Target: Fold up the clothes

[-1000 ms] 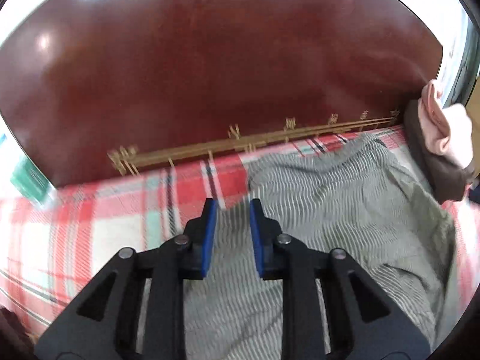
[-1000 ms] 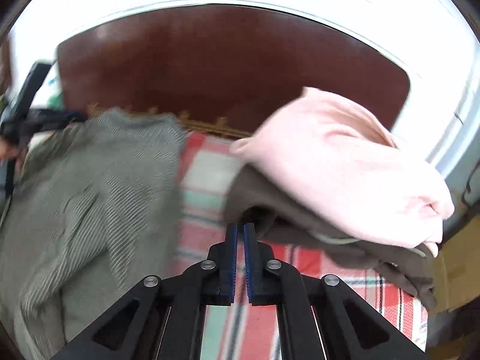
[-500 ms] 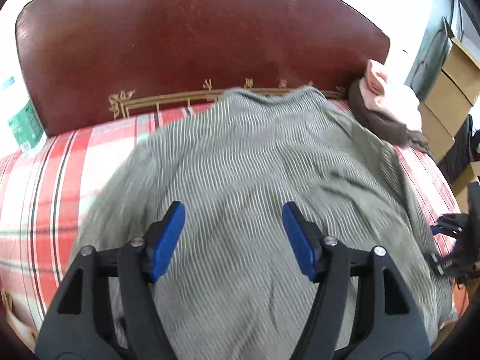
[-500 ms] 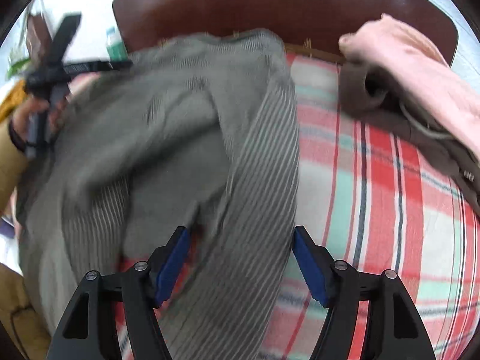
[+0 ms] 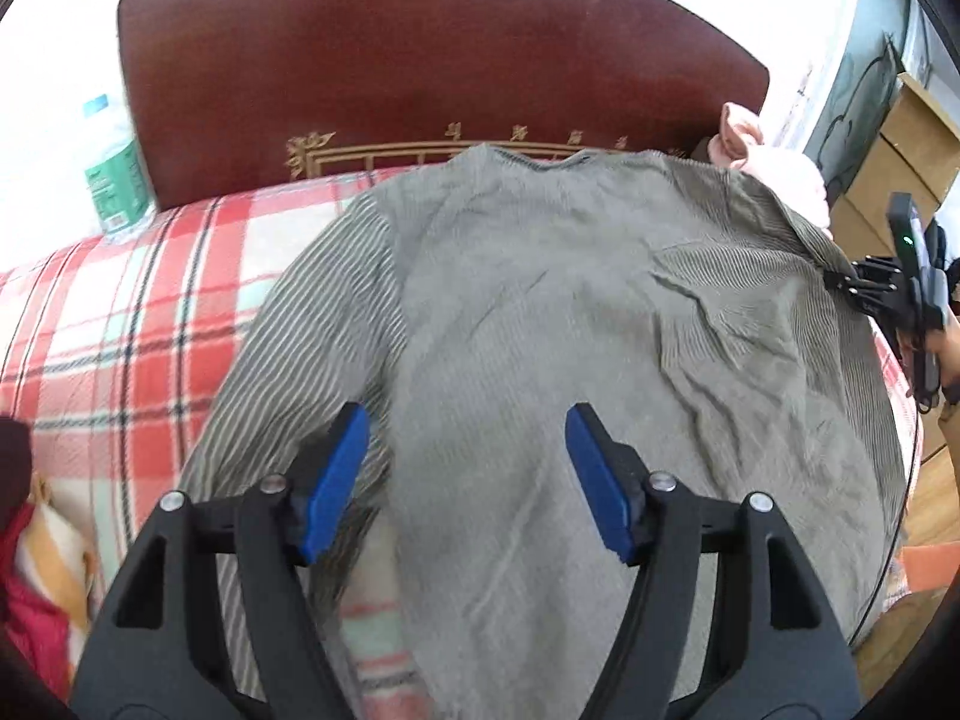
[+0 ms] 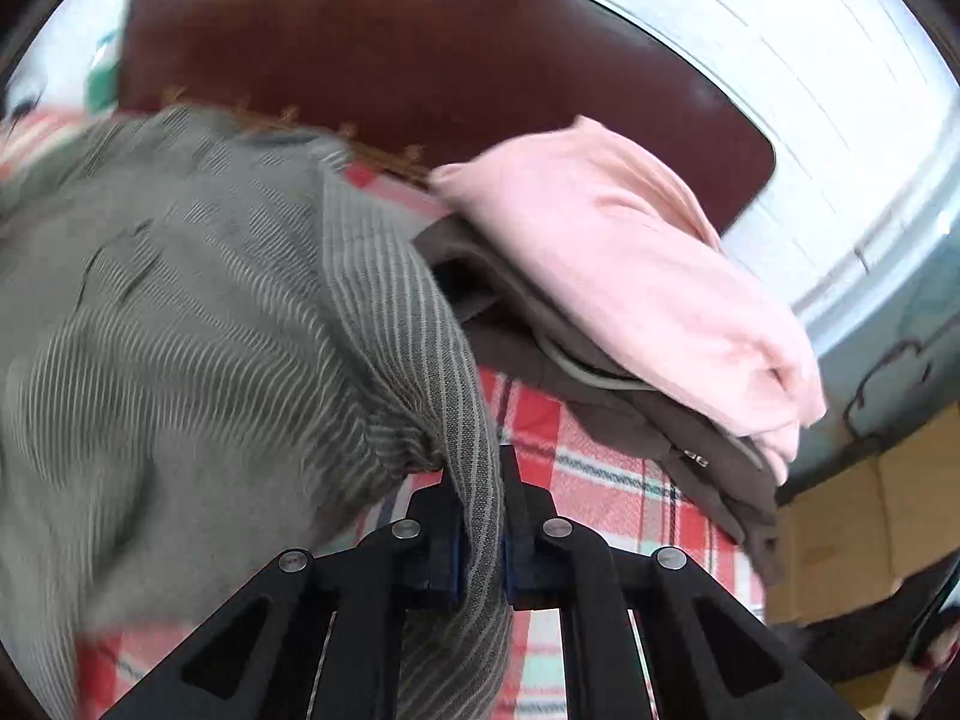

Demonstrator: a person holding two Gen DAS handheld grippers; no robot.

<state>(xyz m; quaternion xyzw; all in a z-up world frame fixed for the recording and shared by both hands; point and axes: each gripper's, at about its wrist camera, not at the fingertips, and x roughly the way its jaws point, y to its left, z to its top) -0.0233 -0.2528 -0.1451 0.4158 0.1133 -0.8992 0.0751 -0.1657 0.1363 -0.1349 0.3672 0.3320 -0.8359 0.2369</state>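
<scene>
the grey striped sweater (image 5: 570,312) is lying across the middle of the frame. the right gripper (image 6: 480,516) is pinching its sleeve; the left gripper (image 5: 465,468) is hovering wide, holding nothing. judgement: draw the sleeve inward, keeping it taut and flat.

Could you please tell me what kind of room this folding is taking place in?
Most likely a bedroom. The grey striped sweater lies on a red plaid blanket in front of a dark red padded headboard, beside a pile of folded clothes.
</scene>
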